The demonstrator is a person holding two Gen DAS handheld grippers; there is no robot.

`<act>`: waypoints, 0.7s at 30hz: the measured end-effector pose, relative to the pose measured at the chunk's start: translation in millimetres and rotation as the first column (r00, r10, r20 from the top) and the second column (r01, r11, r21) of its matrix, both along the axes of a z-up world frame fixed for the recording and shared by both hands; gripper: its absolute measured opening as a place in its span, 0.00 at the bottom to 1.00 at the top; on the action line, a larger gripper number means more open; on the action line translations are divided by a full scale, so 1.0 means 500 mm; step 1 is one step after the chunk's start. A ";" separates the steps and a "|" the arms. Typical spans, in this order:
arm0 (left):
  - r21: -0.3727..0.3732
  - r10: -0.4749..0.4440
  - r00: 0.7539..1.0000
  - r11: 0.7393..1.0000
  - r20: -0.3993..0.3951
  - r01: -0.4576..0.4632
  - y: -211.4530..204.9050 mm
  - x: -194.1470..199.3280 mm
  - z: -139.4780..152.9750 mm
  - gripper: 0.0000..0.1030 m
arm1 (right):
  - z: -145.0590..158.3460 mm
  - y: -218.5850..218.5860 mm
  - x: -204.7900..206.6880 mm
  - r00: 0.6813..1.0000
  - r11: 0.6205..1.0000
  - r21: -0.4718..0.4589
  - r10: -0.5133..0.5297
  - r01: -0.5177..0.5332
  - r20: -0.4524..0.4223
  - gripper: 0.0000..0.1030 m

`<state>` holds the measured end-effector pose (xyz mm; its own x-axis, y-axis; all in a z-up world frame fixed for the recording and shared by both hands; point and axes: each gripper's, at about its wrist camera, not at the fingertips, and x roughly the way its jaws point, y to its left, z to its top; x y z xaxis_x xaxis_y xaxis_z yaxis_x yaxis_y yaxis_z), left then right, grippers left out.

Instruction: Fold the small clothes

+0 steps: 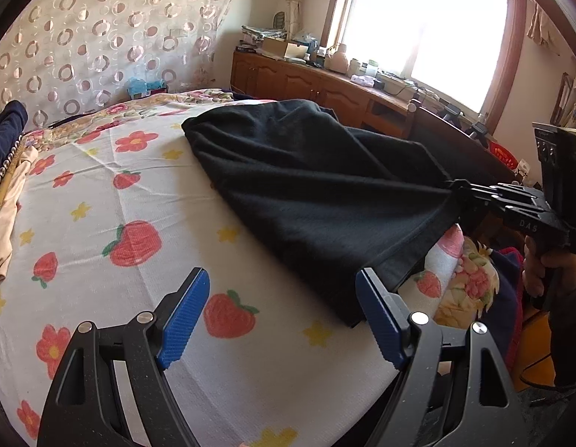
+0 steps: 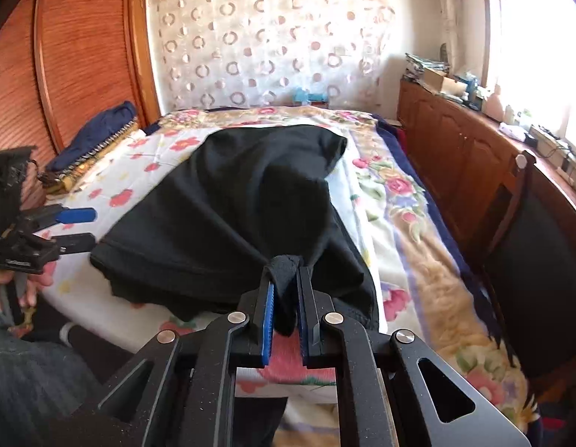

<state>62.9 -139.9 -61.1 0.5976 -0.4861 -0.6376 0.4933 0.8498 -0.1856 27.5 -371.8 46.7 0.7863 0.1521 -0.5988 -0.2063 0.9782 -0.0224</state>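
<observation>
The left black two-finger gripper with blue ribbed pads (image 1: 282,318) stands wide apart, angled downward, gripping nothing; the right black gripper (image 2: 286,290) is clamped on a pinch of black knit garment (image 2: 228,205), a hand (image 1: 548,272) at its handle

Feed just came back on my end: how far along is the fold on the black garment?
Early. Done: the black garment is laid out on the strawberry sheet. In hand: the right gripper is shut on a bunched bit of its near edge. The left gripper is open beside the hem, holding nothing. Left: every fold, since none shows yet.

Matt black knit garment (image 1: 306,186)
</observation>
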 end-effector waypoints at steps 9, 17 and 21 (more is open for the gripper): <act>0.038 -0.032 0.999 0.999 -0.007 0.032 -0.041 0.050 0.016 0.79 | 0.017 0.003 0.058 0.998 0.999 -0.003 -0.048 0.048 0.044 0.49; 0.061 -0.005 0.995 0.998 -0.095 0.011 -0.046 0.075 -0.019 0.79 | -0.051 -0.010 0.144 0.996 0.999 -0.023 -0.038 0.037 -0.081 0.55; 0.040 0.000 0.994 0.999 -0.105 0.004 -0.041 0.072 -0.020 0.79 | -0.044 -0.019 0.156 0.993 1.000 0.031 0.001 0.002 -0.116 0.56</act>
